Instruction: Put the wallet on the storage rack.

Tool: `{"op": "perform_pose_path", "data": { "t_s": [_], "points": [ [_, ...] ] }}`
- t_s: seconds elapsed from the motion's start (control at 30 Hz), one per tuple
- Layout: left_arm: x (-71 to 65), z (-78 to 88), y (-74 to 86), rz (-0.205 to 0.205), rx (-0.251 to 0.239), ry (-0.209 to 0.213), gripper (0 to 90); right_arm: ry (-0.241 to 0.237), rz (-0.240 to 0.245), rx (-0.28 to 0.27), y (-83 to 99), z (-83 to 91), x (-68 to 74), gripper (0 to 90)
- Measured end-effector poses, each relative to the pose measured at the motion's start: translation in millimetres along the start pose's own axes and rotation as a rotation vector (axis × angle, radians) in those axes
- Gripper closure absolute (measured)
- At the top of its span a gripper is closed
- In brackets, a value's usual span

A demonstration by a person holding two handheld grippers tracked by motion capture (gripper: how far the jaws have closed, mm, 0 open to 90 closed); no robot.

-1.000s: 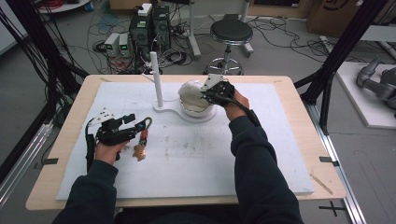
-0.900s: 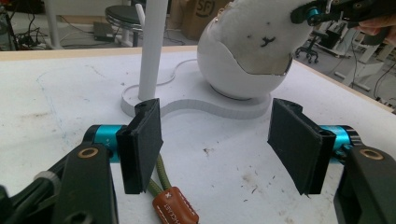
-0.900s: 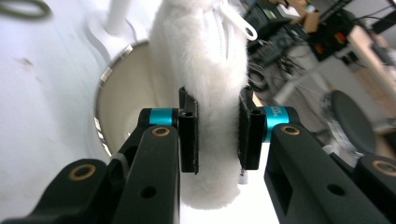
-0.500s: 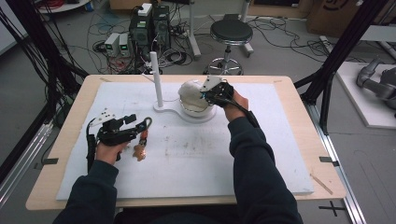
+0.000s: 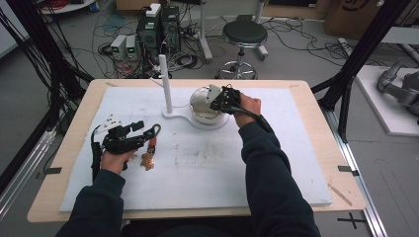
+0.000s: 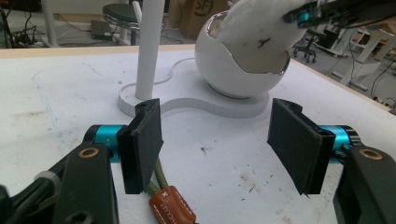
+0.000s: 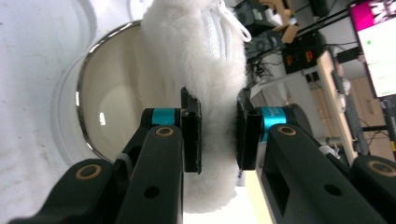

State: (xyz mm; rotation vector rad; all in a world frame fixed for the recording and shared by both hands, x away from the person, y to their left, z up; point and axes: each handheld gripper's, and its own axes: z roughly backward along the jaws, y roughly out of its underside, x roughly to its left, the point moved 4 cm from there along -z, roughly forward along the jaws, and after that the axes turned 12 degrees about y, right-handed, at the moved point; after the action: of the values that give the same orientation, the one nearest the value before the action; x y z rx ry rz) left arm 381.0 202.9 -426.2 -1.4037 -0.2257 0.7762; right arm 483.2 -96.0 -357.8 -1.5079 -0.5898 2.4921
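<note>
since the earlier frames little has shifted: the right gripper (image 5: 221,100) stays at the white bowl (image 5: 200,104), its hand turned slightly, and the left gripper (image 5: 129,138) keeps resting on the mat.

high view: the person's right forearm reaches forward across the white mat (image 5: 207,158) to the bowl, wrist bent so the gripper points left over the bowl's opening. the bowl sits on a white base (image 5: 183,117) with an upright white post (image 5: 165,84). the left hand (image 5: 114,159) lies low near the left edge, its gripper pointing right toward a small orange-brown keychain (image 5: 148,155) just beside it.

left gripper view: its jaws stand wide apart over the mat, holding nothing. an olive cord and orange tag (image 6: 170,209) lie by the left jaw. ahead, the bowl (image 6: 233,70) holds a white fluffy thing (image 6: 254,35) sticking out of its top.

right gripper view: the jaws are clamped on the white fluffy thing (image 7: 212,70), squeezing its fur, right over the bowl's open mouth (image 7: 112,98).
</note>
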Motion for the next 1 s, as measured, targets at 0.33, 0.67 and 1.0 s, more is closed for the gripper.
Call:
{"op": "perform_pose_path", "data": {
  "t_s": [0.33,0.67,1.0],
  "points": [
    [0.2,1.5,-0.3,0.002,-0.004,0.002,35.1,-0.162,-0.438,-0.074,17.9,-6.7,-7.9,49.0],
    [0.4,3.2,-0.3,0.003,-0.007,-0.006,35.1,-0.159,-0.758,-0.166,69.6,46.6,-32.7,41.0],
    [-0.3,2.9,0.3,-0.004,0.013,-0.038,27.4,-0.109,-0.876,-0.081,143.4,87.6,-2.4,29.2]
  ]
}}
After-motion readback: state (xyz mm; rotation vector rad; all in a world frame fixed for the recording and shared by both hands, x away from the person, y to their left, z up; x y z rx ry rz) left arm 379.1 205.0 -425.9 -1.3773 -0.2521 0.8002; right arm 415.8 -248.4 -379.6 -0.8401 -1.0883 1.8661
